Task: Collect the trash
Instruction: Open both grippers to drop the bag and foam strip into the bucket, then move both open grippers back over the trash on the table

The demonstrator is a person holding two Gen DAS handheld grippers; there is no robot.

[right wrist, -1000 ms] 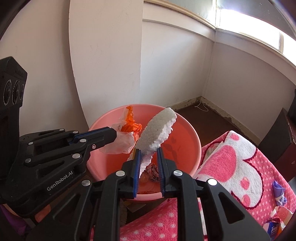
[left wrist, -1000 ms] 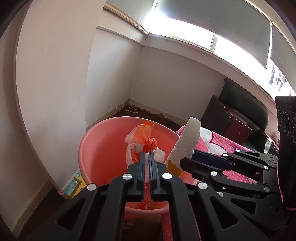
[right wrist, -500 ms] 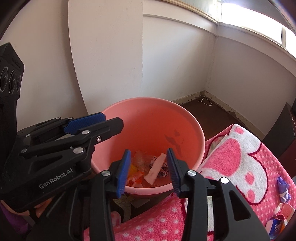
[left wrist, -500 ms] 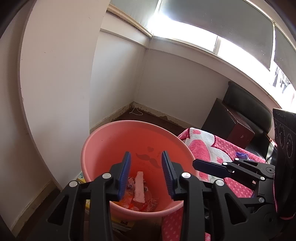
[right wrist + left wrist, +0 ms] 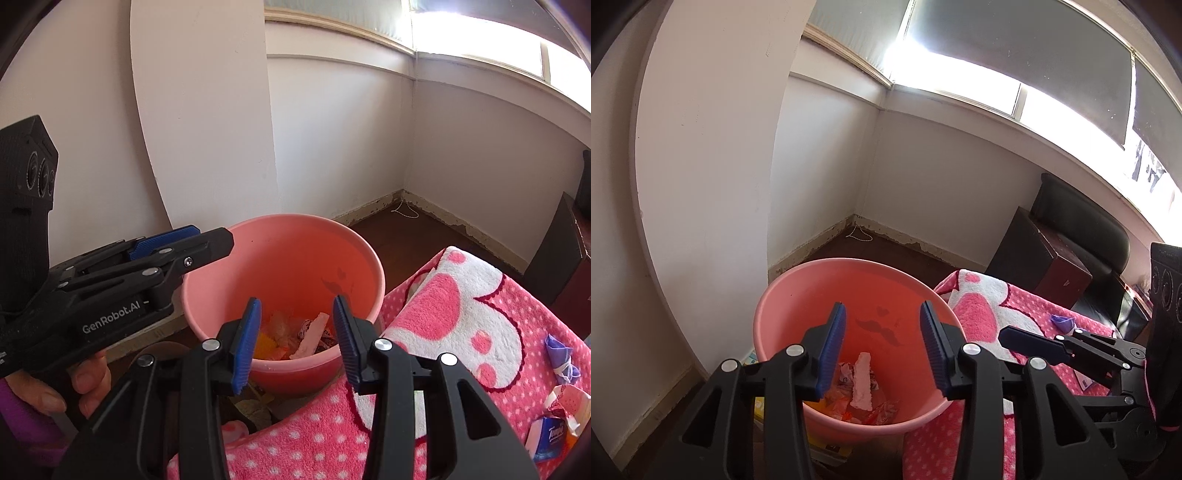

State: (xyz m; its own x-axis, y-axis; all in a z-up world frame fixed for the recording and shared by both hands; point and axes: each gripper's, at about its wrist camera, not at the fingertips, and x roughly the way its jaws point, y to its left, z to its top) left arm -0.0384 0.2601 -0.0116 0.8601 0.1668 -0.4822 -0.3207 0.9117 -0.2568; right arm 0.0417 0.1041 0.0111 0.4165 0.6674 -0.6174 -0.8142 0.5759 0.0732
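Observation:
A pink bucket [image 5: 768, 306] [image 5: 376, 269] stands on the floor beside a pink spotted blanket [image 5: 461, 314]. At its bottom a white foam strip [image 5: 861, 380] [image 5: 314, 334] lies among orange and clear wrappers [image 5: 273, 332]. My left gripper [image 5: 882, 306] [image 5: 214, 236] hangs over the bucket's near rim, jaws opening, nothing between them. My right gripper [image 5: 296, 301] [image 5: 1015, 338] is open and empty, above the bucket's near edge and the blanket. A purple wrapper [image 5: 559, 354], a white and red wrapper [image 5: 569, 400] and a blue tissue pack [image 5: 550, 432] lie on the blanket at the right.
A white board [image 5: 207, 110] leans on the wall behind the bucket. A dark box [image 5: 1045, 266] and a black chair [image 5: 1082, 221] stand at the right under the window. A yellow packet [image 5: 759, 406] lies on the floor by the bucket. A person's hand [image 5: 88, 376] holds the left gripper.
Both grippers opened. The left let go of the orange and clear bag, the right let go of the foam strip; both fell into the bucket. The right gripper drew back a little.

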